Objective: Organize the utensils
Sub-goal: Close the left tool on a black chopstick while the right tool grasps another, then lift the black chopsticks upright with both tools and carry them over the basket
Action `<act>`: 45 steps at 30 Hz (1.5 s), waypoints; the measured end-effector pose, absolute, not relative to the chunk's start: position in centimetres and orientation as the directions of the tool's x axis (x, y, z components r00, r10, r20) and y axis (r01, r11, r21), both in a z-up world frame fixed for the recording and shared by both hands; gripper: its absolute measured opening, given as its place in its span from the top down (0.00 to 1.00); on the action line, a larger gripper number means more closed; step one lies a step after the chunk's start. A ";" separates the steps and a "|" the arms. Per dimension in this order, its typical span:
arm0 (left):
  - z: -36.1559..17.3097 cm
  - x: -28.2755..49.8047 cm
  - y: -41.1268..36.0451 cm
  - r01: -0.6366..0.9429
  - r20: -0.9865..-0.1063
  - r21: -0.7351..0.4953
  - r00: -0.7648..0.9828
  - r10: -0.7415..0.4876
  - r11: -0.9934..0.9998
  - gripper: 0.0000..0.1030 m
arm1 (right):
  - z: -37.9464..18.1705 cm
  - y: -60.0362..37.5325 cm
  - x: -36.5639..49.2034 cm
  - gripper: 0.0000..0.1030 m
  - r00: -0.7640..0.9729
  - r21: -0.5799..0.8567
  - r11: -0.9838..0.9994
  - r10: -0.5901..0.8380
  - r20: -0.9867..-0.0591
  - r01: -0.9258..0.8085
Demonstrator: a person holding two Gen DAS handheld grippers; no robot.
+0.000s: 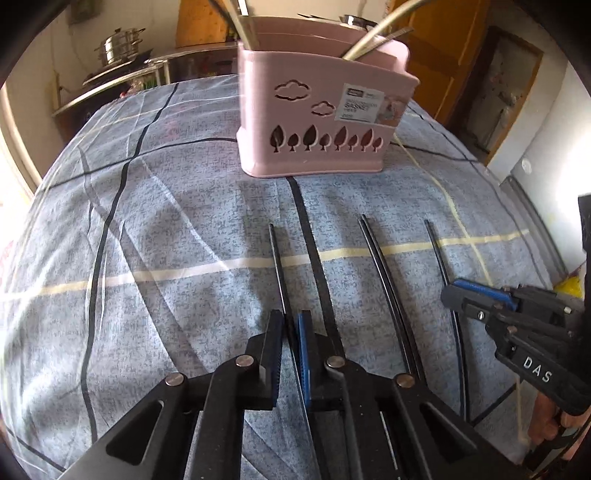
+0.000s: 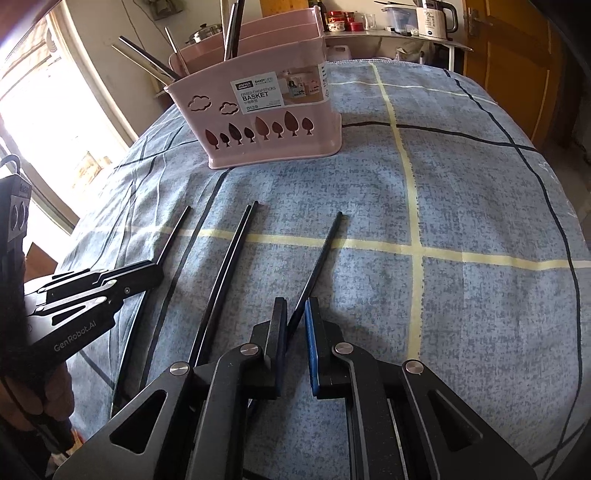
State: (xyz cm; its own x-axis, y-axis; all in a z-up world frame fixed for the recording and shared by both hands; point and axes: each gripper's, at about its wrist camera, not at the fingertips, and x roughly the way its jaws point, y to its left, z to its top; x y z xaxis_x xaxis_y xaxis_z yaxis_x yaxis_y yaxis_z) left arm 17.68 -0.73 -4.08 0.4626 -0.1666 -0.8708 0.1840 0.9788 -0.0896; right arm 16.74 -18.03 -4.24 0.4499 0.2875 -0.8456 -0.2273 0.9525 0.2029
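Observation:
A pink chopstick basket (image 1: pixel 317 122) stands at the far side of the table, with metal utensils (image 1: pixel 369 37) in it; it also shows in the right wrist view (image 2: pixel 266 122). Black chopsticks lie on the blue cloth. My left gripper (image 1: pixel 290 325) is shut on the leftmost chopstick (image 1: pixel 276 254). A pair of chopsticks (image 1: pixel 380 266) lies in the middle. My right gripper (image 2: pixel 295 314) is shut on the rightmost chopstick (image 2: pixel 325 251). The right gripper shows in the left wrist view (image 1: pixel 458 295), the left gripper in the right wrist view (image 2: pixel 157 271).
The table is covered by a blue checked cloth (image 2: pixel 461 206). A shelf with steel pots (image 1: pixel 118 46) stands behind on the left, a kettle (image 2: pixel 432 18) and jars on a far counter. A wooden door (image 2: pixel 509 66) is at the right.

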 end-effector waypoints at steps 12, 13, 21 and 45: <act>-3.8 18.6 -2.0 0.188 -0.873 -0.091 0.457 -0.169 0.978 0.94 | -4.0 -17.6 17.1 0.94 0.462 0.191 0.955 0.277 -0.843 -0.225; -3.7 18.7 -1.9 0.184 -0.871 -0.098 0.460 -0.174 0.978 0.94 | -3.8 -17.6 17.1 0.94 0.468 0.195 0.954 0.282 -0.838 -0.227; 0.7 18.7 -0.5 0.189 -0.812 -0.117 0.547 -0.204 0.975 0.95 | -0.2 -18.2 17.1 0.95 0.531 0.222 0.942 0.326 -0.782 -0.252; 10.6 17.1 1.9 0.230 -0.662 -0.169 0.694 -0.283 0.958 0.95 | 8.4 -19.9 16.1 0.95 0.688 0.225 0.925 0.378 -0.620 -0.306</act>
State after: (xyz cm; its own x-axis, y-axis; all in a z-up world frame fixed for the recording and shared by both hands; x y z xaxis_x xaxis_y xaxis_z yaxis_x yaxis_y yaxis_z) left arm 17.05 1.94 10.61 0.6938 -0.2834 -0.6620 0.2302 0.9583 -0.1691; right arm 16.07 -19.91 8.38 0.6876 0.3779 -0.6200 -0.3061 0.9252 0.2245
